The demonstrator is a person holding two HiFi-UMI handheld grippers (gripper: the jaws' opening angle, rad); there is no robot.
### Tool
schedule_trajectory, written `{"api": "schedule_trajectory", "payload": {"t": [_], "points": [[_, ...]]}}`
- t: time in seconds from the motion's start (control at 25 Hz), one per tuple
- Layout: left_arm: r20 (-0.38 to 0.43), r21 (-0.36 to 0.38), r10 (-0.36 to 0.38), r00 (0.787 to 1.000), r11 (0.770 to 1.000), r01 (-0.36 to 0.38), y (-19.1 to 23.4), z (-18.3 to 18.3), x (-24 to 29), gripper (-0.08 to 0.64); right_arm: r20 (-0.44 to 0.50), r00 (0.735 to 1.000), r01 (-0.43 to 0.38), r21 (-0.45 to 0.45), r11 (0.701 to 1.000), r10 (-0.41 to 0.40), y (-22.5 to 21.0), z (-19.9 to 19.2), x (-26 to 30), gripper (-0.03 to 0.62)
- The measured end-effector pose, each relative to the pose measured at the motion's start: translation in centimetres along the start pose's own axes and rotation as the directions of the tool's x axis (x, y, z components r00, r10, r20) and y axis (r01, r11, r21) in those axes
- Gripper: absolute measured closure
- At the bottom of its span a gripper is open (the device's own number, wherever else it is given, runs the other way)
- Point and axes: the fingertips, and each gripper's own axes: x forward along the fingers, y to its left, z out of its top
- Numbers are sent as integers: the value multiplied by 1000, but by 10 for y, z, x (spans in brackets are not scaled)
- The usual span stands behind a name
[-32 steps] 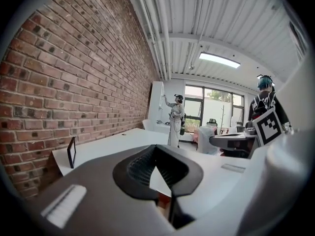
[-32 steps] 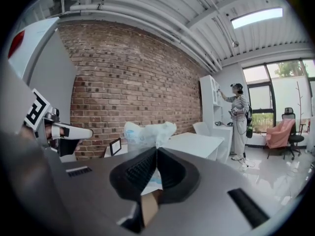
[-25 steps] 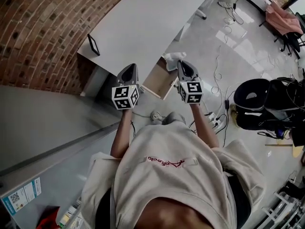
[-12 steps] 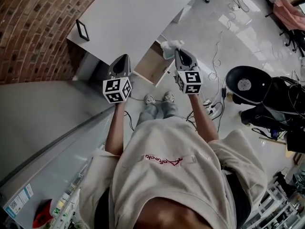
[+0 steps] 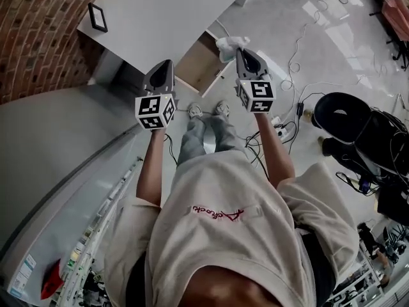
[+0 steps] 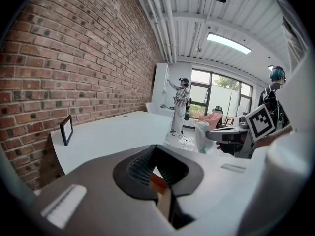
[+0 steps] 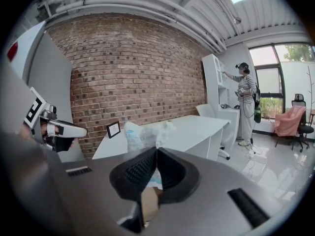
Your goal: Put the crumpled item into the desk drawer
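1. Right tool point(image 7: 153, 154) is clenched on the crumpled item point(image 7: 144, 132), a pale whitish wad that bulges up past its closed jaws.
2. Left tool point(image 6: 155, 151) is clamped shut with nothing between its jaws. It is held level with the right tool point(image 5: 240, 51) and apart from it on the left.
3. Ahead of both tools lies a white table point(image 5: 172, 15), set against a brick wall point(image 5: 32, 31). A small dark picture frame point(image 5: 98, 16) stands upright near the table's corner, ahead and left of the left tool point(image 5: 167, 62).
4. The desk drawer point(image 5: 199, 66) stands open from the table's near edge, between the two tools and just ahead of them, showing a bare wood-toned inside.
5. The crumpled item point(image 5: 231, 45) sits at the right tool's tip, about at the drawer's right edge. The steep view does not settle whether it is over the drawer or just beside it.
6. Right of the right tool, cables point(image 5: 294, 75) trail over a glossy pale floor point(image 5: 332, 37).
7. Far beyond the table, a person in a striped top point(image 7: 244, 95) stands by a white cabinet.
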Motion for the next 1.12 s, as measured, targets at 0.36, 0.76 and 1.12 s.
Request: {"api": "schedule_trajectory", "payload": {"t": [0.36,0.76,1.12], "points": [[-91,-10,-20,996,1000,19,3,-75,12,552,-87,996,-13,31,999,16,14,-63,14,578],[-165,-90,-60,984,995,46,0,-155,15,552,-218,976,3,95,995,18,35,-155,11,578],[-202,-158,-40,979,987,8,13,-220,25,552,-307,951,-5,132,991,46,53,-229,3,578]]}}
